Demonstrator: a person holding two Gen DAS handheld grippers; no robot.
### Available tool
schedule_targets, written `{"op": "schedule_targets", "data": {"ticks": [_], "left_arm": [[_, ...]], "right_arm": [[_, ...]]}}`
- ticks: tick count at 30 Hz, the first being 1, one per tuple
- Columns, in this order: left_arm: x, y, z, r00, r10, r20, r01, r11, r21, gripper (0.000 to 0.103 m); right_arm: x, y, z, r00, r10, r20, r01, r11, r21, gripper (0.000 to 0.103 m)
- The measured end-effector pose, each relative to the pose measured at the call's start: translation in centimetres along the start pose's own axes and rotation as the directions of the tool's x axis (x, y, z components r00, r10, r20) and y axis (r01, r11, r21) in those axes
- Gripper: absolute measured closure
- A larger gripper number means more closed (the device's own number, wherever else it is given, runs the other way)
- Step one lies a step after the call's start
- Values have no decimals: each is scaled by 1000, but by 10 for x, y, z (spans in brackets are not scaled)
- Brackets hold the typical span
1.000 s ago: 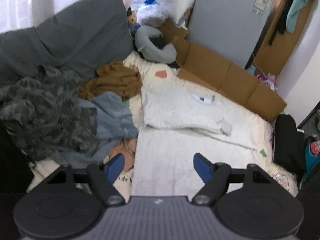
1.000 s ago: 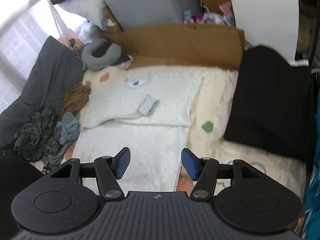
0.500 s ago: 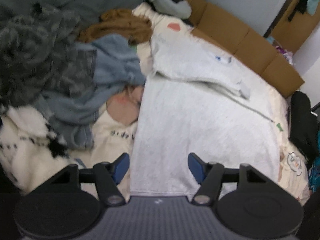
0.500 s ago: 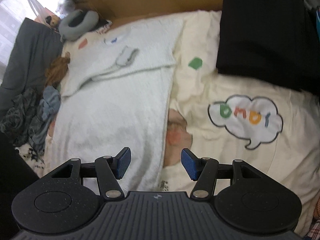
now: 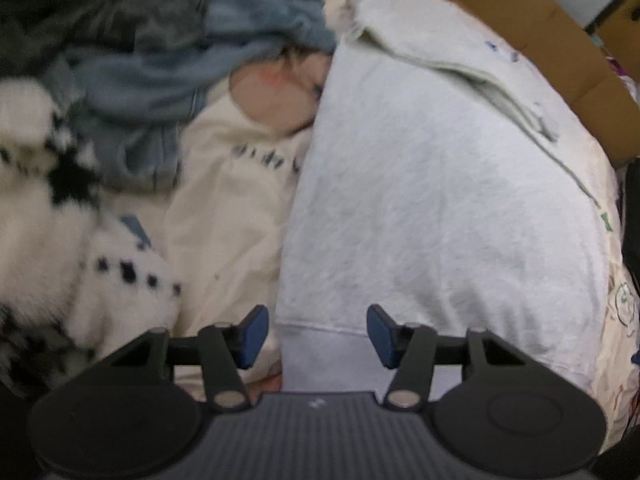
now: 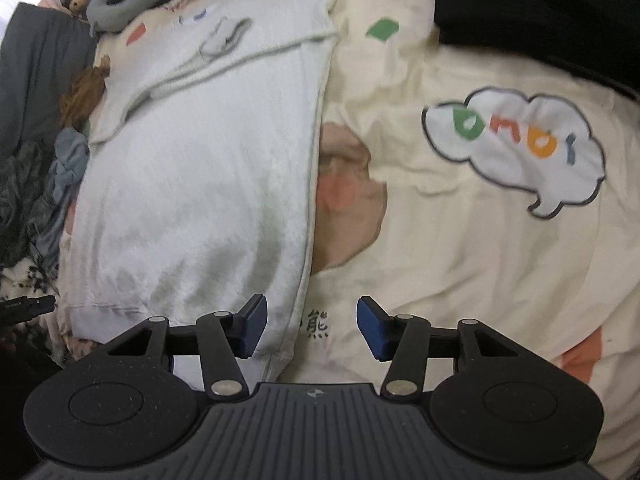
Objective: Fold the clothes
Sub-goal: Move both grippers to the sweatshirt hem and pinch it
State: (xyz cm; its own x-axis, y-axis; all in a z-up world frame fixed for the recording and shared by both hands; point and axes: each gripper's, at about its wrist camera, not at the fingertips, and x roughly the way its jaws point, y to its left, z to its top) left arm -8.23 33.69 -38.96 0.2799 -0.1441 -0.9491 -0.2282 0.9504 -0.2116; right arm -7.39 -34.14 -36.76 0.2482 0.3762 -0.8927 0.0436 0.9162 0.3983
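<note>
Straddling the fleecy white sweatshirt's point(image 5: 440, 184) ribbed hem corners, left tool point(image 5: 316, 334) and right tool point(image 6: 310, 328), both narrowing, unclamped.

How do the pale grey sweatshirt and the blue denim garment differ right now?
The pale grey sweatshirt lies spread flat with its sleeves folded across; the blue denim garment is crumpled in the pile. The sweatshirt is light and fuzzy, the denim darker with seams. Both lie on the cream bedsheet.
</note>
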Motion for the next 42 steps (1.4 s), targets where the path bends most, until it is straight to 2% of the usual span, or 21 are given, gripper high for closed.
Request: {"op": "schedule_targets", "data": {"ticks": [11, 19, 25, 26, 27, 33, 38, 42], "left_arm": [[38, 12, -22, 996, -15, -83, 10, 998, -65, 51], [40, 9, -30, 996, -1, -93, -7, 997, -80, 53], [34, 8, -35, 995, -3, -103, -5, 997, -80, 60], [33, 8, -36, 994, -3, -105, -5, 997, -78, 62], [32, 7, -37, 994, -3, -106, -5, 997, -77, 63], [26, 5, -42, 994, -10, -105, 3, 998, -69, 68], [25, 4, -49, 995, -13, -103, 7, 998, -55, 68], [24, 7, -52, 996, -24, -83, 17, 997, -77, 66]], "right_arm": [[42, 1, -25, 997, 30, -64, -28, 999, 25, 52], [66, 9, -39, 991, 76, -107, -72, 997, 42, 52], [91, 10, -43, 983, 133, -128, -118, 985, 123, 52], [94, 10, -44, 981, 146, -128, -127, 982, 141, 57], [95, 8, -45, 980, 153, -129, -131, 978, 160, 68], [87, 4, -45, 977, 183, -111, -162, 972, 171, 77], [82, -1, -47, 975, 197, -101, -172, 962, 211, 78], [87, 4, -46, 974, 193, -118, -166, 965, 203, 72]]}}
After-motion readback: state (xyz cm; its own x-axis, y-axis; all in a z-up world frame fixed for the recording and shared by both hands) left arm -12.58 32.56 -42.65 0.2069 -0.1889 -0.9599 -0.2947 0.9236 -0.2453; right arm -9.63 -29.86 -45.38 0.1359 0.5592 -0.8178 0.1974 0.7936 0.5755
